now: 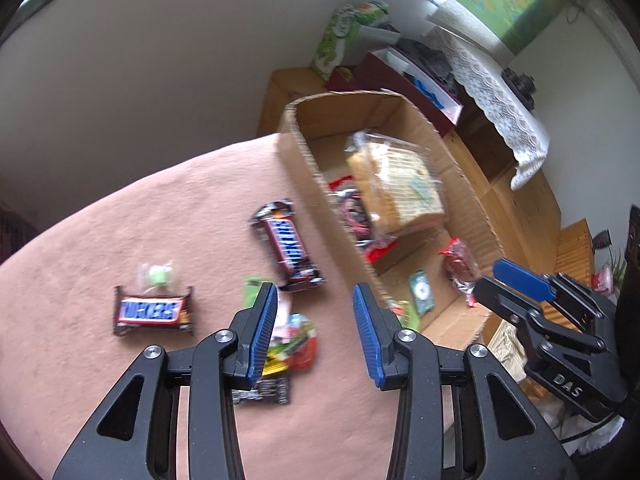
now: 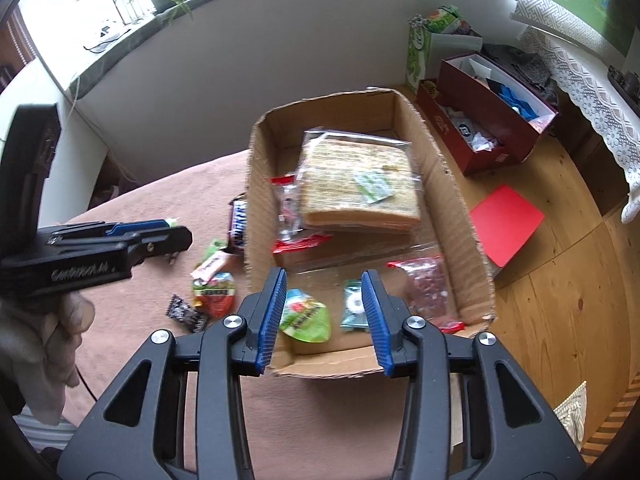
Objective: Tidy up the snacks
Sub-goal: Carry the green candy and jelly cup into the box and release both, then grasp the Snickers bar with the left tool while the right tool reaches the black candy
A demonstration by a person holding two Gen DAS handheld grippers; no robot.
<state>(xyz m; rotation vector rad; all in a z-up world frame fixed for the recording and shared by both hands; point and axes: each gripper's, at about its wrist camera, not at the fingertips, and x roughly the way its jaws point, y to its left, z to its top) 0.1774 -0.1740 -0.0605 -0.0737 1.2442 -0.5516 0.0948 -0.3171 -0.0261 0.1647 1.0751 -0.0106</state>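
Left tongs (image 1: 314, 334) gape wide over the small wrappers (image 1: 290, 340) on the brown surface (image 1: 120, 220); right tongs (image 2: 324, 316) hang wide and empty above the cardboard box (image 2: 452, 200). The Snickers bar (image 1: 154, 311) looks light, firm and slick-wrapped; pinch it across the middle.

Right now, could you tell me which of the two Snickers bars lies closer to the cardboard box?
The diagonal Snickers bar, lying right beside the cardboard box wall. The other Snickers bar lies level, farther out on the pink cloth.
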